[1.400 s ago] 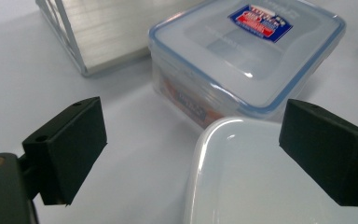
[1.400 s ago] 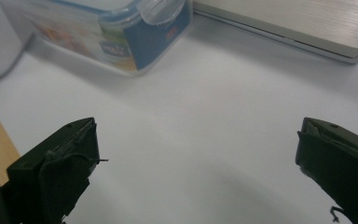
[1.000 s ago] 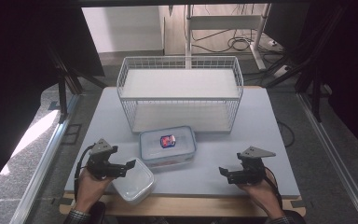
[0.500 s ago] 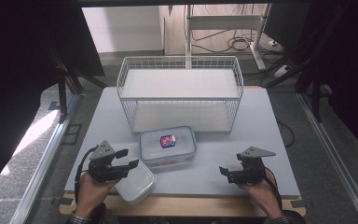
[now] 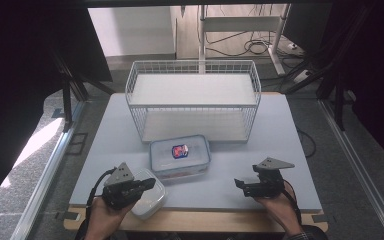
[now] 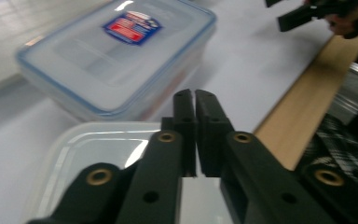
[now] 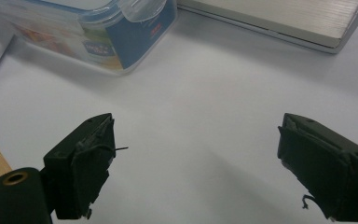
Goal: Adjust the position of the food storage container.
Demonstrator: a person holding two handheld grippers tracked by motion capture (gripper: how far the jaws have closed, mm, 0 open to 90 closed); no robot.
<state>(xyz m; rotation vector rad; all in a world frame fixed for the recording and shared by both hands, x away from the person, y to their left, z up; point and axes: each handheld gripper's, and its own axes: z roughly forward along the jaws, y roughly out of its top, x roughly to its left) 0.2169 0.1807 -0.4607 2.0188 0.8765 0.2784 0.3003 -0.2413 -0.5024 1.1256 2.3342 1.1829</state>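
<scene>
Clear plastic tub (image 5: 147, 199), lidless, sits right under the left gripper (image 6: 195, 100), whose jaws just clamped together on nothing. Lidded food container (image 5: 180, 157) sits just beyond. Right gripper (image 7: 196, 163) hangs wide open, well apart.

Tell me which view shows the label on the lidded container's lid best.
The left gripper view: the red and blue label on the lidded container is large there. The high view shows it tiny; the right gripper view shows side labels instead.
</scene>
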